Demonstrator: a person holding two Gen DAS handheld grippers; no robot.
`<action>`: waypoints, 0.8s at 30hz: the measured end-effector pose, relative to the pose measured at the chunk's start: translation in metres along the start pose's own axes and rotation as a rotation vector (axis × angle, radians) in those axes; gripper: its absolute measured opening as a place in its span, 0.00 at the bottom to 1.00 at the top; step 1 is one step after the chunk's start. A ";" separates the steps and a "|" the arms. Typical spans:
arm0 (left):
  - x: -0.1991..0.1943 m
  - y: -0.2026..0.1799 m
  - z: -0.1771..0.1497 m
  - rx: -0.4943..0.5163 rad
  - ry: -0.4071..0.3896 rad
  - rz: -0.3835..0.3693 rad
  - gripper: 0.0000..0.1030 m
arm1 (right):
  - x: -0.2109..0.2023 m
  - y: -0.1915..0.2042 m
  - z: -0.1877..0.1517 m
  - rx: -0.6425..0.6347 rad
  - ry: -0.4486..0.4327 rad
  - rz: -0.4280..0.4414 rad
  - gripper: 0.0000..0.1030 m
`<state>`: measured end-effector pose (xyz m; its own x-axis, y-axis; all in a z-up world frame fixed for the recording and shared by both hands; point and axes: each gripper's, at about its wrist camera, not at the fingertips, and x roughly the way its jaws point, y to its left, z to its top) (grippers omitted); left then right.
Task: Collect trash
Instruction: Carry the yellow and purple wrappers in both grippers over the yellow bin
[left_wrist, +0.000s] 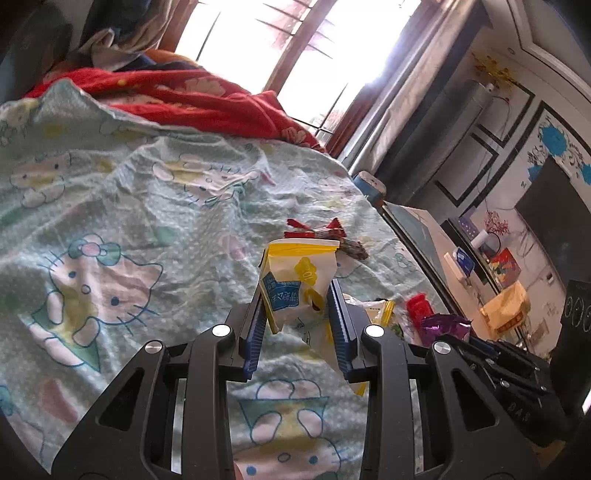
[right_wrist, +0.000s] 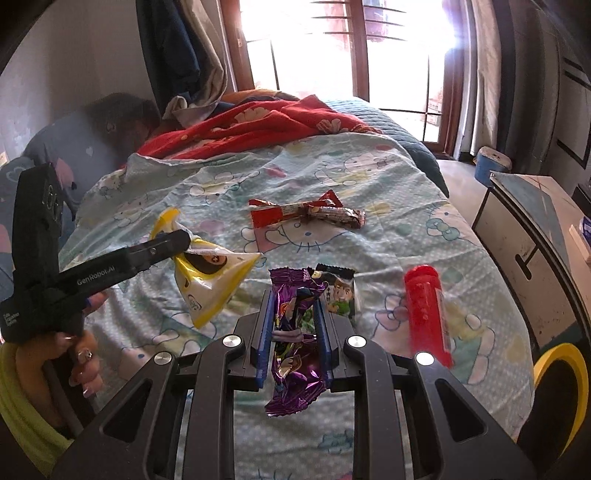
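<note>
The left gripper (left_wrist: 297, 295) pinches a yellow-and-white snack bag (left_wrist: 295, 284) between its narrow blue pads; in the right wrist view the same bag (right_wrist: 208, 280) hangs off the bed from that gripper (right_wrist: 181, 240), whose far finger is hidden behind the near one. A hand (right_wrist: 79, 354) grips its handle, partly cut off at the frame's edge, beside a yellow-green sleeve (right_wrist: 22, 402). The right gripper (right_wrist: 295, 314) is clamped on a crumpled purple wrapper (right_wrist: 295, 343), which sticks out above and below the pads. In the left wrist view only a corner of that wrapper (left_wrist: 445, 326) shows above the black body of the right gripper, whose fingertips are out of sight there. Just behind the purple wrapper lies a small packet with a cartoon figure (right_wrist: 338, 291), half covered by the gripper. To its right lies a red tube (right_wrist: 426, 314), blurred. Farther up the bed a red wrapper (right_wrist: 280, 216) and a brownish candy bar wrapper (right_wrist: 338, 216) lie touching end to end. All rest on a pale cartoon-cat bedsheet (right_wrist: 369, 177), with a red blanket (right_wrist: 258, 129) bunched beyond. The window (right_wrist: 332, 48) is washed out by glare, so nothing outside can be made out. A cabinet (right_wrist: 524, 229) stands beside the bed, and a yellow-rimmed dark object (right_wrist: 565, 391) is cut off at the lower right corner, too partial to identify.
</note>
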<state>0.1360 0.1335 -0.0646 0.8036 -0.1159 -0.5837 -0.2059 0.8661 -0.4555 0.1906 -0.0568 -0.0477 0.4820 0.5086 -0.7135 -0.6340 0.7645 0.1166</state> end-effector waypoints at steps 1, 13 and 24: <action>-0.004 -0.003 0.000 0.014 -0.006 0.000 0.24 | -0.004 -0.001 -0.001 0.001 -0.006 -0.006 0.20; -0.028 -0.032 -0.002 0.083 -0.044 -0.027 0.24 | -0.044 -0.018 -0.015 0.055 -0.058 -0.027 0.20; -0.031 -0.081 -0.012 0.173 -0.041 -0.106 0.24 | -0.083 -0.045 -0.023 0.114 -0.122 -0.062 0.20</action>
<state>0.1207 0.0614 -0.0176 0.8385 -0.1937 -0.5094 -0.0231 0.9212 -0.3884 0.1647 -0.1426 -0.0098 0.5921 0.4981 -0.6335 -0.5317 0.8322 0.1574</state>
